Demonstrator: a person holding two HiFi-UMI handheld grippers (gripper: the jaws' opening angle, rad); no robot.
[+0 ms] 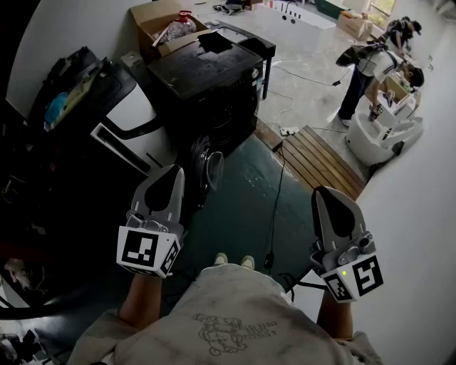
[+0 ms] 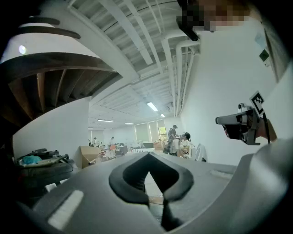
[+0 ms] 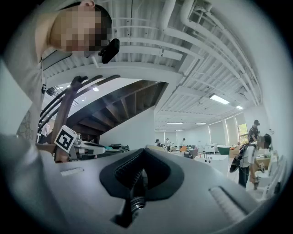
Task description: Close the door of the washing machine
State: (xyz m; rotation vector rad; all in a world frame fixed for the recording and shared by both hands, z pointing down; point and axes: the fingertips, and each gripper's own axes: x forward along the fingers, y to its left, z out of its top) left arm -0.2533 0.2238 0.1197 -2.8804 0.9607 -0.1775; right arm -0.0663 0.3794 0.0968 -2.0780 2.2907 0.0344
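The black washing machine (image 1: pixel 210 78) stands at the back of the head view. Its round door (image 1: pixel 212 170) hangs open at the lower front, swung out over the dark green floor. My left gripper (image 1: pixel 172 177) is raised just left of the door, apart from it, jaws shut and empty. My right gripper (image 1: pixel 329 196) is held up well to the right over the floor, also shut and empty. Both gripper views look out level across the room. The left gripper (image 2: pixel 149 155) and the right gripper (image 3: pixel 144 151) show their jaws closed together, and neither view shows the machine.
A cardboard box (image 1: pixel 160 21) sits behind the machine. Dark clutter and a white-panelled unit (image 1: pixel 132 114) fill the left side. A cable (image 1: pixel 274 207) runs along the floor beside a wooden pallet (image 1: pixel 317 160). People (image 1: pixel 367 71) work at the far right, beyond a white wall.
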